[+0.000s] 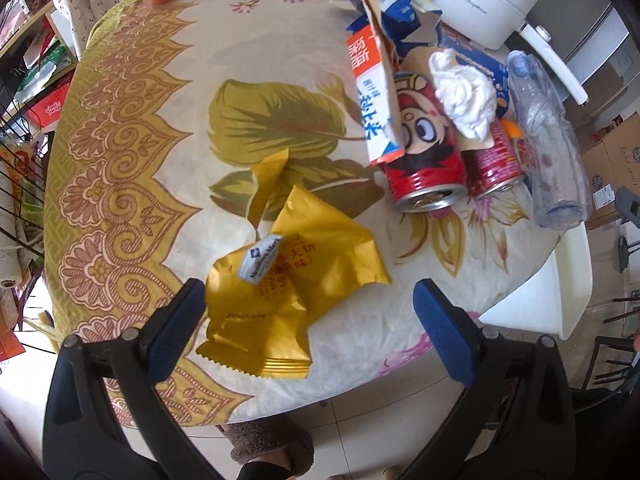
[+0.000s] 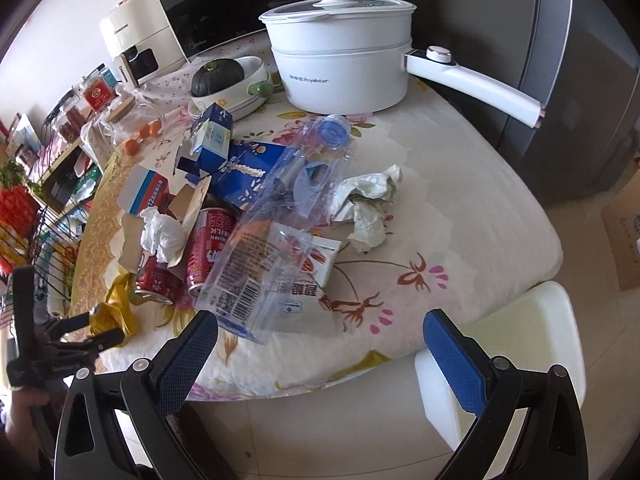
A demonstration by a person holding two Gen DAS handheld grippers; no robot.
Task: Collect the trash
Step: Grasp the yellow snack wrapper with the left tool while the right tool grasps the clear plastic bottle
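Round tabletop under a floral cloth, daylit; pale tiled floor below; white bin just beside its edge; grey fridge behind; microwave against a white wall; cluttered shelves at left

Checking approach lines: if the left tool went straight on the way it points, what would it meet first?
Most likely the gold wrapper, lying on the table between the open left tool's fingers. The red cans lie farther along. Depth is hard to judge in this fisheye view.
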